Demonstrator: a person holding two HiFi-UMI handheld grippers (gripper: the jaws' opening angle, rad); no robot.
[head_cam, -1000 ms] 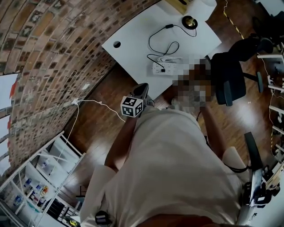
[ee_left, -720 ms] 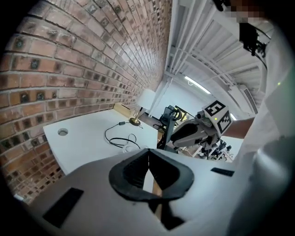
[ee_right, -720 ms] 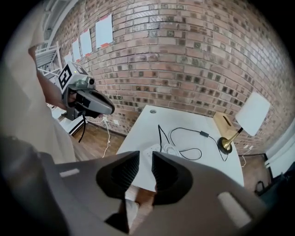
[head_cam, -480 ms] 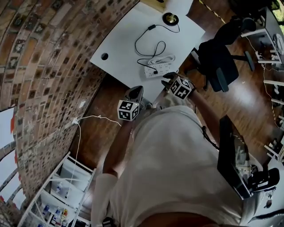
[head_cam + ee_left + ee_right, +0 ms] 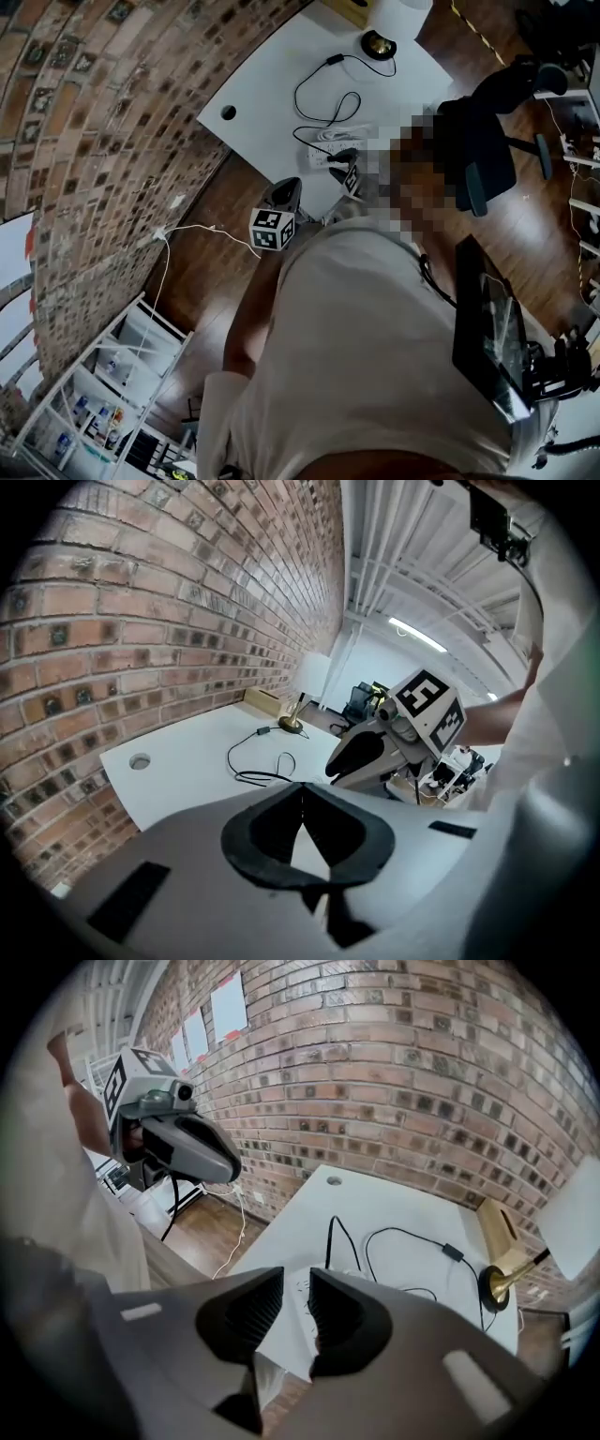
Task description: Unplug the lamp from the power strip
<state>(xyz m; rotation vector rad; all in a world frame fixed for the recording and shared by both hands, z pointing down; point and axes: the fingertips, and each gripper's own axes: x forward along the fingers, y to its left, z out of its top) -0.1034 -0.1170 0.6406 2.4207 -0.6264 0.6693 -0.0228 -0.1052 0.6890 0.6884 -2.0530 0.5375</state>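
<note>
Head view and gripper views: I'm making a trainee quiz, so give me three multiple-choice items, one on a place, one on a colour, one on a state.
1. Where does the white rectangular power strip lie?
A. on the wooden floor
B. on the flat white table, near its front edge
C. on the white shelf unit

2. What colour is the thin cord of the brass-footed lamp?
A. black
B. red
C. white

3. How does the right gripper stand?
A. shut on a plug
B. shut on the cord
C. open, nothing gripped

Answers: B, the strip sits on the tabletop by the edge nearest the person; A, a dark line runs to the lamp foot; C, a gap shows between its jaws.
</note>
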